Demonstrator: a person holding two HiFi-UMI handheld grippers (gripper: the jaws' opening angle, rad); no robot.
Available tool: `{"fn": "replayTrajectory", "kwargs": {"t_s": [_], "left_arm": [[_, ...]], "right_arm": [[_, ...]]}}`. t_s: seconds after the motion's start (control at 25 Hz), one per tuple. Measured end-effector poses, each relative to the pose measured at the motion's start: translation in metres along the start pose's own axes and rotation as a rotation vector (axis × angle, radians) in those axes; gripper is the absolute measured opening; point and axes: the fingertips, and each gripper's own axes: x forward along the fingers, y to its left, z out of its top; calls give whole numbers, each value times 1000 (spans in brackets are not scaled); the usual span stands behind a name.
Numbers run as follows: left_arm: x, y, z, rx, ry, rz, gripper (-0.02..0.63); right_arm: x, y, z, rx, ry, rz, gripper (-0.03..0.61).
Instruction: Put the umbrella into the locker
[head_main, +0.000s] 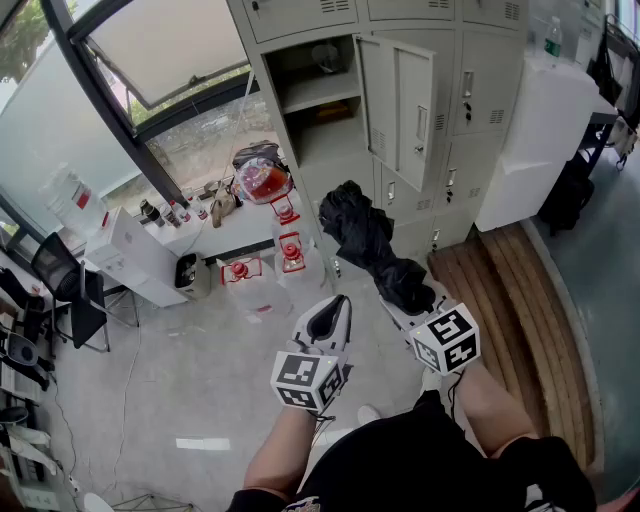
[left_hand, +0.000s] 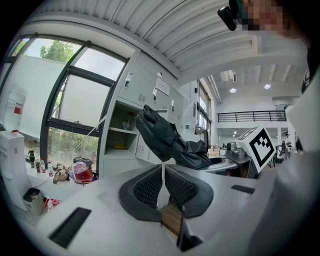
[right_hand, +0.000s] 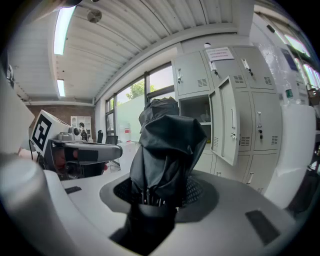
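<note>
A black folded umbrella (head_main: 372, 245) sticks out of my right gripper (head_main: 405, 300), whose jaws are shut on its handle end; in the right gripper view the umbrella (right_hand: 165, 155) fills the space between the jaws. It points toward the grey locker (head_main: 320, 105) with its door (head_main: 400, 95) swung open and two bare-looking shelves inside. My left gripper (head_main: 328, 318) hangs beside the right one, lower left of the umbrella, shut with nothing in it (left_hand: 163, 186). The umbrella (left_hand: 167, 140) shows to that gripper's upper right.
A bank of closed grey lockers (head_main: 480, 90) runs right of the open one. A low white table (head_main: 235, 230) with a red-filled bag (head_main: 262, 180) and bottles stands left, under the window. Water jugs with red caps (head_main: 290, 250) sit on the floor. A wooden platform (head_main: 510, 290) lies to the right.
</note>
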Motion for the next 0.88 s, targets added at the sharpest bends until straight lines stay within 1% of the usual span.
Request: {"fn": "replayTrajectory", "kwargs": {"t_s": [0.44, 0.88], "left_arm": [[0, 0, -1, -7, -5, -5, 28], [-7, 7, -2, -8, -4, -9, 28]], "right_arm": [[0, 0, 1, 15, -3, 0, 241], [6, 6, -2, 9, 31, -5, 241]]}}
